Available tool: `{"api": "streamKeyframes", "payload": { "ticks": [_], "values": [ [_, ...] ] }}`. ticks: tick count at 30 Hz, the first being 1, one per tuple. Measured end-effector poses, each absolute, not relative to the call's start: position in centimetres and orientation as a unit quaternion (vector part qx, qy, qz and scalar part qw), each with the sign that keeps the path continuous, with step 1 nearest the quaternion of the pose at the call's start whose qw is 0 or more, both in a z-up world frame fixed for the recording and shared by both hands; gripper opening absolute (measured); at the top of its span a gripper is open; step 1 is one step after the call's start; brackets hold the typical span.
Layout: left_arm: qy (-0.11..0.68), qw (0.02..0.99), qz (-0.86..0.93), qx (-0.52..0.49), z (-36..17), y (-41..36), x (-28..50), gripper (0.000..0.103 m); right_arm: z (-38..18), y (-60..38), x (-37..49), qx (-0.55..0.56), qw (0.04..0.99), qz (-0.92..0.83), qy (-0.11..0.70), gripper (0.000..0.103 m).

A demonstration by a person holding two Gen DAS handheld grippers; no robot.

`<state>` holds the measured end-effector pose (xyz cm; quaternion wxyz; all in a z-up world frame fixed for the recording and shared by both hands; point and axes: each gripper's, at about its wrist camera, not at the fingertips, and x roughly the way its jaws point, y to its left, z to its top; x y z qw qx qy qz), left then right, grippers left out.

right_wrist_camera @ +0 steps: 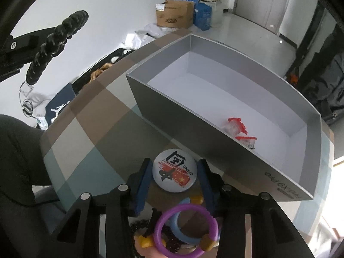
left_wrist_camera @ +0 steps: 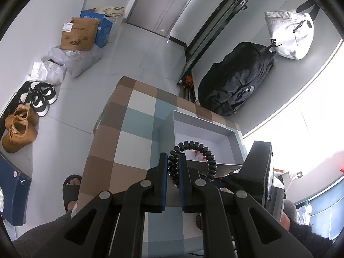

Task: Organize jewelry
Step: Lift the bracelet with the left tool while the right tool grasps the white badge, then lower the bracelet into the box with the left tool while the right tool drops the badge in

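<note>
While the left tongs point(left_wrist_camera: 172, 167) pinch a black bead bracelet point(left_wrist_camera: 193, 157), the right tongs point(right_wrist_camera: 174, 179) bracket a badge point(right_wrist_camera: 174, 173) beside the grey box point(right_wrist_camera: 189, 116).

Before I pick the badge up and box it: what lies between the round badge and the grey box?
Only bare checked tablecloth separates the badge from the grey box, in the right wrist view.

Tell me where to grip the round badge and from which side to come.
Grip the badge across its rim, coming from above with one finger on each side. It lies flat on the checked cloth and its face is domed and smooth, so only the edge gives purchase. The right gripper already straddles it that way; the grey box wall stands just behind, so stay clear of it.
</note>
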<state>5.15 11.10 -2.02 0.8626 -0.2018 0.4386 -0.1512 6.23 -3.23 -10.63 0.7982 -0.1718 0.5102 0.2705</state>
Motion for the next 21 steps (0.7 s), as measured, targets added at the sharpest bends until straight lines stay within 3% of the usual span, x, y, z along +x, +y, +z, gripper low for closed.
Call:
{"api": "streamKeyframes", "payload": {
  "ticks": [21],
  "values": [
    [0.408, 0.88, -0.142, -0.197, -2.4, 10.1, 6.0, 0.005, -5.9, -7.1, 4.3, -0.038, 0.827, 0.327, 0.457, 0.042]
  ]
}}
